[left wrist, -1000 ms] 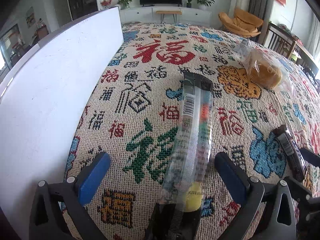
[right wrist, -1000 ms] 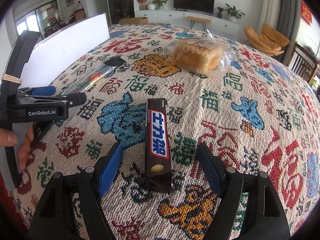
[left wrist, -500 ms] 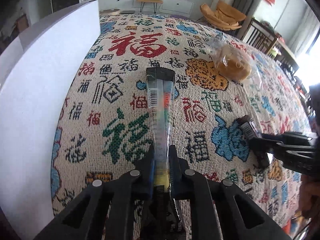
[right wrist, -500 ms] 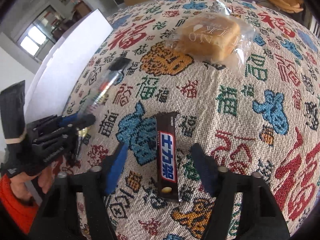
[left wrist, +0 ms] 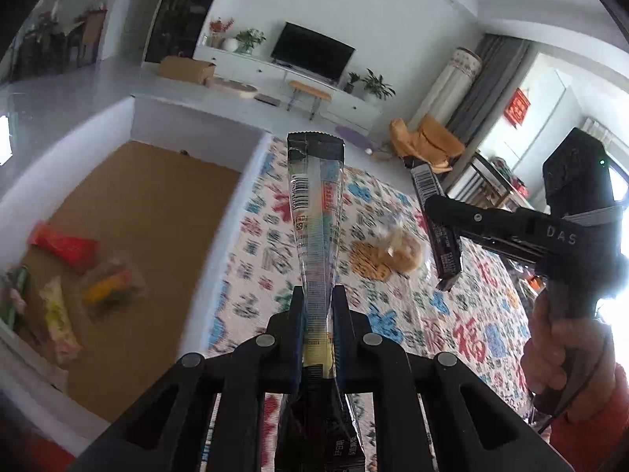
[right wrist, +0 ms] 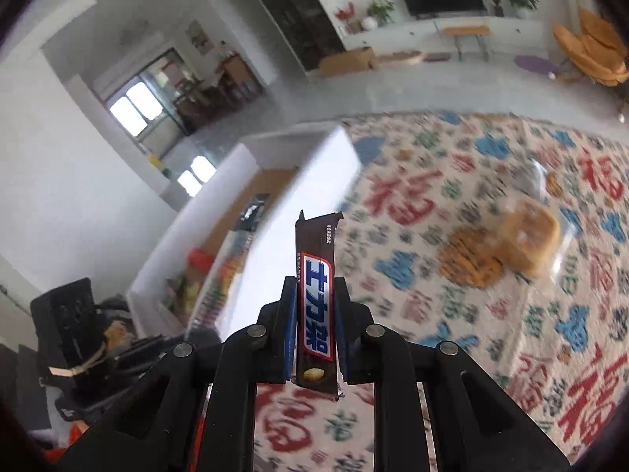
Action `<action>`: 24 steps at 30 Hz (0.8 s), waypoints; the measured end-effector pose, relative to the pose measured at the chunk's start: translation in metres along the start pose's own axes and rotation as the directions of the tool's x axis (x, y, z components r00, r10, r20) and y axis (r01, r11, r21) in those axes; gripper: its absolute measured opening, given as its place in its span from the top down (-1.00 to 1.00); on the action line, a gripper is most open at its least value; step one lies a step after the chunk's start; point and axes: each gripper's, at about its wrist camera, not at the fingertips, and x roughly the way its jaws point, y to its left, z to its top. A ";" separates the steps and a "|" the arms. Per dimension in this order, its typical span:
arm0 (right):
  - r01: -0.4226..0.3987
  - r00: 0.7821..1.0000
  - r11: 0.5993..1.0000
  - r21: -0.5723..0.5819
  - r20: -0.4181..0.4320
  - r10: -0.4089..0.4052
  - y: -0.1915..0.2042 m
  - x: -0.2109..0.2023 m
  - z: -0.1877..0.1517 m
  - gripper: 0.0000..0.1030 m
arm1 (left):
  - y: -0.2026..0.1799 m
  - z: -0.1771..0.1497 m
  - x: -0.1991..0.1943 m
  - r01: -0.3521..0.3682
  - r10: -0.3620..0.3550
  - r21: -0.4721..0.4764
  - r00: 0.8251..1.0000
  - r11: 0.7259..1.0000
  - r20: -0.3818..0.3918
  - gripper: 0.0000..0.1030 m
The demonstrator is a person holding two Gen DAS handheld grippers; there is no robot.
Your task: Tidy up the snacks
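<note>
Your left gripper clamps clear candy tube, raised beside box. Your right gripper clamps chocolate bar, lifted right of box. Bread bag lies on cloth, farther right.

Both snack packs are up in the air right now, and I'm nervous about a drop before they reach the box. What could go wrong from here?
1. The left tool pinches the long clear pack near one end, so it may swing or slip.
2. The right tool grips the chocolate bar only by its edges; it could twist out.
3. The white box wall is tall, so a low pass might clip it.
</note>
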 end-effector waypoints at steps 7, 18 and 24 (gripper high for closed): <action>-0.098 0.992 0.989 -0.110 0.068 0.106 0.112 0.059 0.045 -0.18 | 0.099 0.025 -0.042 -0.373 0.384 -0.148 0.921 0.916 0.056 -0.73; 0.399 0.917 0.898 -0.187 0.090 -0.389 -0.061 0.049 -0.089 -0.51 | 0.046 -0.012 -0.034 -0.223 0.233 -0.106 0.968 0.969 0.097 -0.81; 0.637 0.769 0.771 0.000 0.063 -0.636 -0.191 -0.031 -0.142 -0.51 | -0.069 -0.032 0.039 -0.019 0.025 0.157 0.999 0.987 -0.036 -0.99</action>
